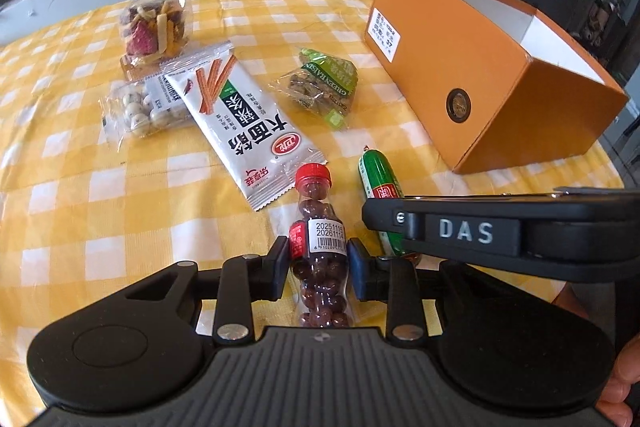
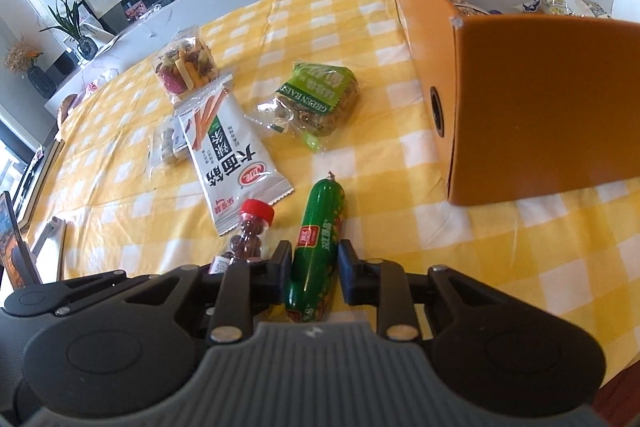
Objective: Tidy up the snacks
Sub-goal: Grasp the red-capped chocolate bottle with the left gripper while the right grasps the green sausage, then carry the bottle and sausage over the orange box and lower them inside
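From the left wrist camera, the left gripper [image 1: 319, 263] tilts steeply down toward the yellow checked tablecloth [image 1: 120, 211], its two pads pressed against the sides of a small bottle of brown candy balls [image 1: 319, 247] with a red cap, which lies lengthwise between them. The right gripper's black body [image 1: 500, 231] crosses in from the right, level with it, covering the lower part of a green sausage [image 1: 378, 179]. Further off lie a white snack packet [image 1: 244, 123], a bag of green raisins [image 1: 320, 89], a clear bag of coated nuts [image 1: 148, 109] and a tub of mixed dried fruit [image 1: 156, 27]. The orange box [image 1: 480, 79] stands open-topped to the right.

From the right wrist camera, the right gripper [image 2: 315, 269] also points steeply down, jaws clamped on the green sausage [image 2: 320, 239] around its middle (the sausage points away along the fingers). The candy bottle [image 2: 250, 235] lies just left. The orange box [image 2: 540, 99] is near on the right, packets visible inside.
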Demonstrator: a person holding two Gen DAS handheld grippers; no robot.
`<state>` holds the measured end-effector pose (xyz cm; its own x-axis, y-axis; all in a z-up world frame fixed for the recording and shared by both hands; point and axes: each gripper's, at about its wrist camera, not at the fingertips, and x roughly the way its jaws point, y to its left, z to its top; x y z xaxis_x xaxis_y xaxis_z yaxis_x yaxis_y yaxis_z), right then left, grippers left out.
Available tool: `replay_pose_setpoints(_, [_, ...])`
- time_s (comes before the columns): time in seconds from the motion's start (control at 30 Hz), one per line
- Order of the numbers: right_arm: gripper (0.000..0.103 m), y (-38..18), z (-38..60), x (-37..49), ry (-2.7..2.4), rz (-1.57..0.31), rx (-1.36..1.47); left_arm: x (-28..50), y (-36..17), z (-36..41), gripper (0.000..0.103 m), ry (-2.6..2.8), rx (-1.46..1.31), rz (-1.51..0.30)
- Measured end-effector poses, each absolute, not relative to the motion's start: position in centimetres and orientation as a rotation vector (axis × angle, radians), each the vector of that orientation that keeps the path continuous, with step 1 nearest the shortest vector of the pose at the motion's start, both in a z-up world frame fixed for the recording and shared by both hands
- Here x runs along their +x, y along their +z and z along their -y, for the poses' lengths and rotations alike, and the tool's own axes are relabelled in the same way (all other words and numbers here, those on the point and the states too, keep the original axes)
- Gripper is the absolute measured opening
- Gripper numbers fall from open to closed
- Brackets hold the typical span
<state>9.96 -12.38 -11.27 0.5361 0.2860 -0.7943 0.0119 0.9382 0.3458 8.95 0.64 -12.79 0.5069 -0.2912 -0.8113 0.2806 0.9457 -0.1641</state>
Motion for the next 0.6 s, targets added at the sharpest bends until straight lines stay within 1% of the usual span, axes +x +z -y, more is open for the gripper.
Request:
replay_pose_setpoints(0.23, [0.021,-9.1,12.9,9.0,0.203,-0.919,0.299,7.9,-11.4,-1.3,0.034,-0.323,-0.090,-0.949])
replay_pose_setpoints(0.43, [0.021,-6.2,14.1,7.4,0.261,-0.841,0.268,7.3,-8.0,-1.2,0.035,-0.329,-0.133,-0.881])
replay_pose_setpoints(0.6, [0.021,-3.0,16.1,5.8,0.302,-0.739,0.238,7.2,-4.5,-0.1,0.035,-0.376,-0.159,-0.814])
